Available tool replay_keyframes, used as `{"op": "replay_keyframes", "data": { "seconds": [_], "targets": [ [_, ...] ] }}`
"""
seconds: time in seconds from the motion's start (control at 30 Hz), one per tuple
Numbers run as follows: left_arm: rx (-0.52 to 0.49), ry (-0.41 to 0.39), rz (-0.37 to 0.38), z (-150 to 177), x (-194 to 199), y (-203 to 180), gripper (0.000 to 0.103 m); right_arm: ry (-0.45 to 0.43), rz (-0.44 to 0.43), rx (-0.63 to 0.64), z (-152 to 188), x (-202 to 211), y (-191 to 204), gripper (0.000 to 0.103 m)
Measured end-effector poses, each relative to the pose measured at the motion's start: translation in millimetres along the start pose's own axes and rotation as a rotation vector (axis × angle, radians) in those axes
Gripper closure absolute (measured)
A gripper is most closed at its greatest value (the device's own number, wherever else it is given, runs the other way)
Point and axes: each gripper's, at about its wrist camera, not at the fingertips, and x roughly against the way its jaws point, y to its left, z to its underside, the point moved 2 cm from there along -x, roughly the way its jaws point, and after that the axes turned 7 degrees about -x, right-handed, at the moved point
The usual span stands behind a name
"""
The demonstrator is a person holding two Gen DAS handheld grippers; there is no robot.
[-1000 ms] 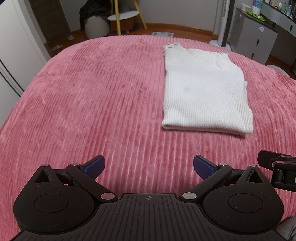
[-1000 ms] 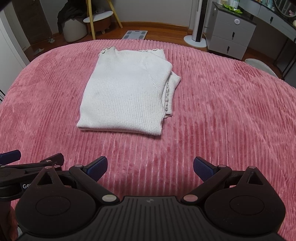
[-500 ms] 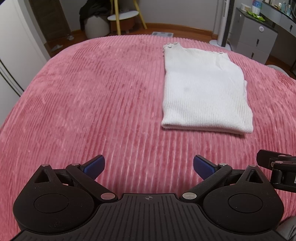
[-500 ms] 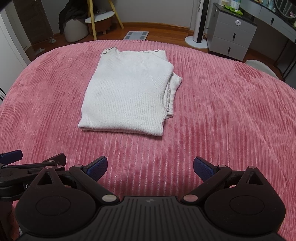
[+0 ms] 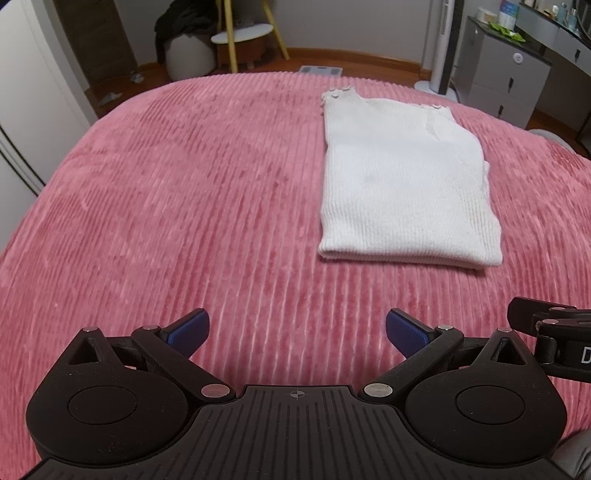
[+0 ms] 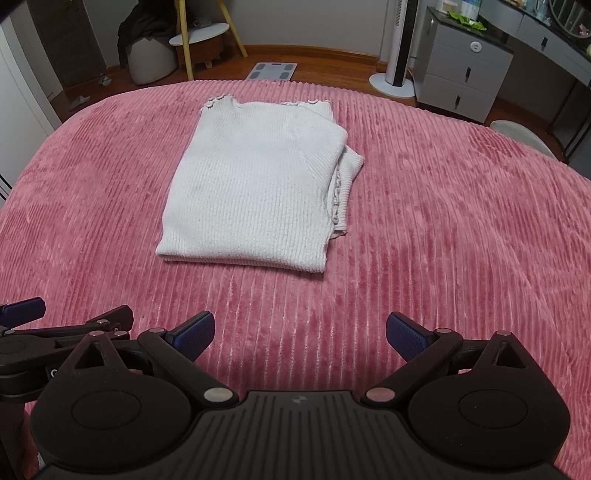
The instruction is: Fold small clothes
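A white ribbed knit top lies folded into a flat rectangle on the pink corduroy bed cover. It also shows in the right wrist view, with a sleeve edge sticking out on its right side. My left gripper is open and empty, held above the cover well short of the top and to its left. My right gripper is open and empty, near the bed's front, a little short of the top's folded near edge. Each gripper shows at the edge of the other's view.
Beyond the bed's far edge stand a grey drawer unit, a white tower fan, a bathroom scale on the wooden floor, a yellow-legged stool and a pouf with dark clothes. A white cabinet stands at left.
The right gripper has shifted slightly, so the top sits a little further right and higher in its view. The left gripper has not visibly moved. Both stay open.
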Motion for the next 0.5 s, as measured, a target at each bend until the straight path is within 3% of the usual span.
{"op": "replay_keyframes", "data": {
  "seconds": [0.17, 0.5],
  "targets": [
    [-0.003, -0.013, 0.015, -1.9, 1.2, -1.6, 0.000, 0.000, 0.000, 0.000, -0.1, -0.2, 0.1, 0.004],
    [-0.037, -0.023, -0.028, -1.4, 0.8, -4.5, 0.000, -0.001, 0.001, -0.001, -0.7, -1.9, -1.4, 0.004]
  ]
}}
